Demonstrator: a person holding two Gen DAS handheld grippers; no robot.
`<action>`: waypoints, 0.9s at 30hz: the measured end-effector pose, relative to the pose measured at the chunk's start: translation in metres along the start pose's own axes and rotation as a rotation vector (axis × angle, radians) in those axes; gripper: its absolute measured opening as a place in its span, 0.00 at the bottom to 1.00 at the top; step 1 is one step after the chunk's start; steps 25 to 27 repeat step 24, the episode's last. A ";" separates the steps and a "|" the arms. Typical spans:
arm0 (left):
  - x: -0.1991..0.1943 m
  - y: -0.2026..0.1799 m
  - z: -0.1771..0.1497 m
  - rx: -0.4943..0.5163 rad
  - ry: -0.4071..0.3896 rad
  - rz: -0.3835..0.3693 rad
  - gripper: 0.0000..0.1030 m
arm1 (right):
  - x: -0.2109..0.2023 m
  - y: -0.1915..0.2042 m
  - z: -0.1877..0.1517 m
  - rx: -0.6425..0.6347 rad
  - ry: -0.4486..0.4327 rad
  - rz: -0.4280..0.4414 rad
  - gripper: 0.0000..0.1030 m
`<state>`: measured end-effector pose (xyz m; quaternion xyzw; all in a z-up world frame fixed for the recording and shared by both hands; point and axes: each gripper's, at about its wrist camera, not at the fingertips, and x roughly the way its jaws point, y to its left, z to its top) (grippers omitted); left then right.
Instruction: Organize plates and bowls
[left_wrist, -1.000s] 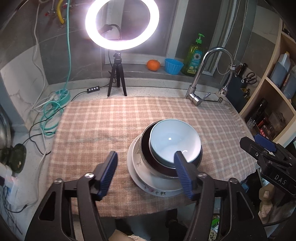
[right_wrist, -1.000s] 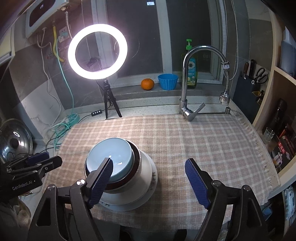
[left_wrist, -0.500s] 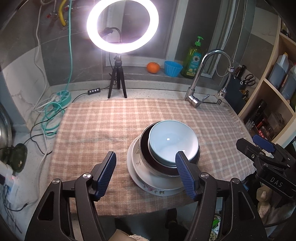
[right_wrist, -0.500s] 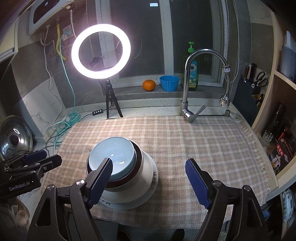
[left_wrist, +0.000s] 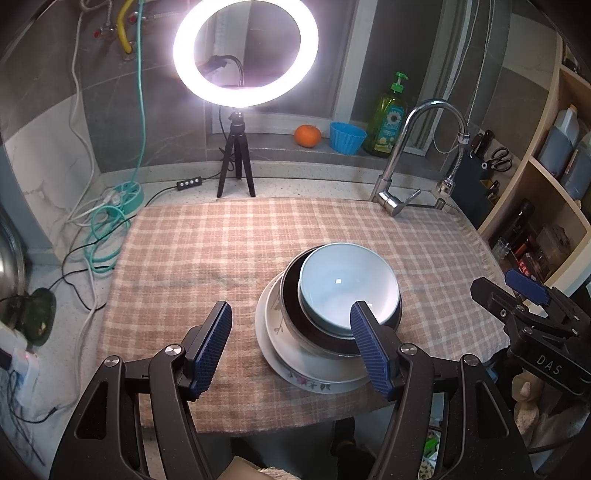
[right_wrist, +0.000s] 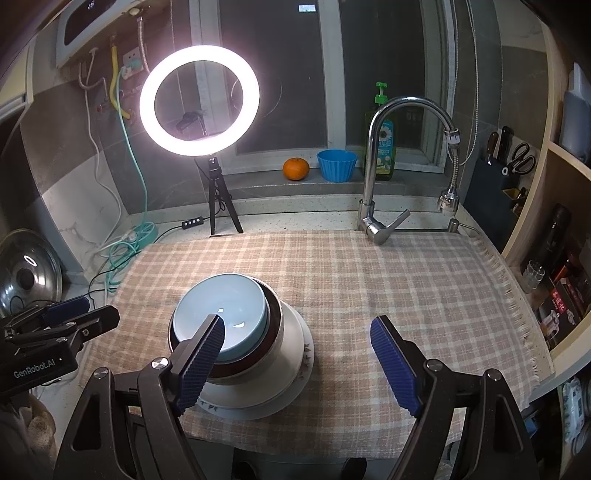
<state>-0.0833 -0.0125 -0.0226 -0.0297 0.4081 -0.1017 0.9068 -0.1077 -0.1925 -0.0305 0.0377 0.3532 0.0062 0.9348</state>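
The dishes sat nested in one stack near the front edge of the checked cloth (left_wrist: 229, 258) that covered the surface. At the bottom lay a flowered plate (left_wrist: 314, 382), on it a white bowl (right_wrist: 286, 345), inside that a dark-rimmed bowl (left_wrist: 291, 291), and on top a pale blue bowl (left_wrist: 347, 284). Largest at the bottom, smallest on top: judged from that order, the nesting was there to keep the pile steady and compact.

The left tool (left_wrist: 291, 345) hovered low in front of the stack with its jaws standing apart and nothing between them; its right-hand pad crossed the blue bowl's near rim in the view, but whether it touched could not be told. The right tool (right_wrist: 295, 360) hung to the right of the stack, jaws likewise wide and empty, its left pad overlapping the bowls in the view. Both were tilted down at the cloth, which read as waiting rather than reaching. With everything already in one pile, the sorting looked close to finished.

The count: one plate, three bowls, one stack. Two tools. Behind, one ring light (right_wrist: 199, 99) on a small tripod, one tap (right_wrist: 384, 170), one orange (right_wrist: 295, 168), one blue cup (right_wrist: 337, 165) and one green soap bottle (left_wrist: 389, 118) along the window ledge.
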 end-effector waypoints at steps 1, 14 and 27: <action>0.001 0.000 0.001 0.002 0.001 0.001 0.64 | 0.001 0.000 0.000 -0.001 0.002 0.001 0.76; 0.007 0.001 0.004 0.001 0.017 -0.018 0.65 | 0.004 0.001 0.000 -0.007 0.007 -0.001 0.76; 0.009 0.001 0.004 -0.009 0.009 -0.013 0.65 | 0.010 -0.001 -0.001 -0.012 0.019 -0.004 0.76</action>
